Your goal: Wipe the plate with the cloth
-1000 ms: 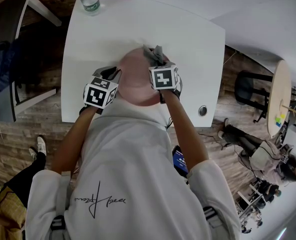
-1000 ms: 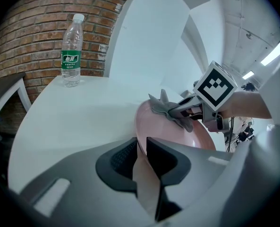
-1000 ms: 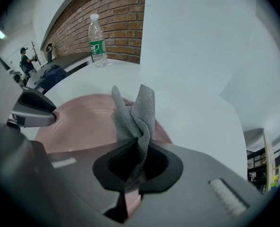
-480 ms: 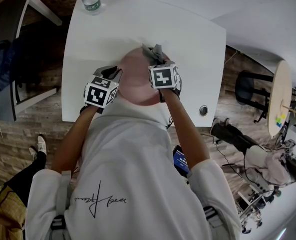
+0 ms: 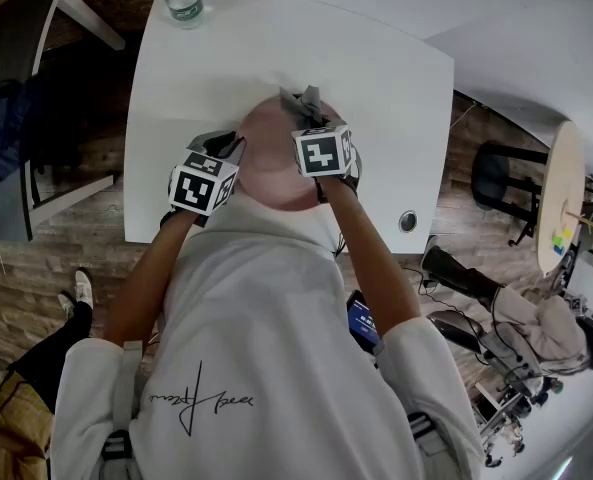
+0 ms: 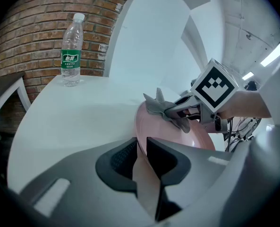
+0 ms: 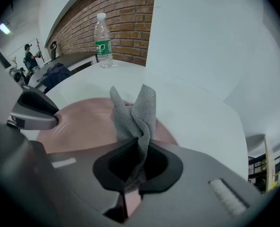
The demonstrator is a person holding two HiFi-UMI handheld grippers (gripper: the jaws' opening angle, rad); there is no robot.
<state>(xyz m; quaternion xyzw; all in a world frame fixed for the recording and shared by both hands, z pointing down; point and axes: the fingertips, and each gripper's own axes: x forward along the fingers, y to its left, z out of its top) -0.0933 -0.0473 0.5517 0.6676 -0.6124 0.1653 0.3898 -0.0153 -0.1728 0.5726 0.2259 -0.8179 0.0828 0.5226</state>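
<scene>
Grey left claw is clamped tight on the near-left rim of the pink plate, at the surface's near edge. The right claw pinches the bunched cloth against the plate's far rim. Wiping looks under way, with much of the plate's face left.

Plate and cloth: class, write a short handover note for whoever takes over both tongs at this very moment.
Left tongs: shut on the left rim of the pink plate, which is near the front edge of the white table.
Right tongs: shut on the grey cloth, held at the plate's far rim.
Done: both grips made, cloth brought to the plate. How much is wiped cannot be told.
Left: wipe across the plate, then release both.
</scene>
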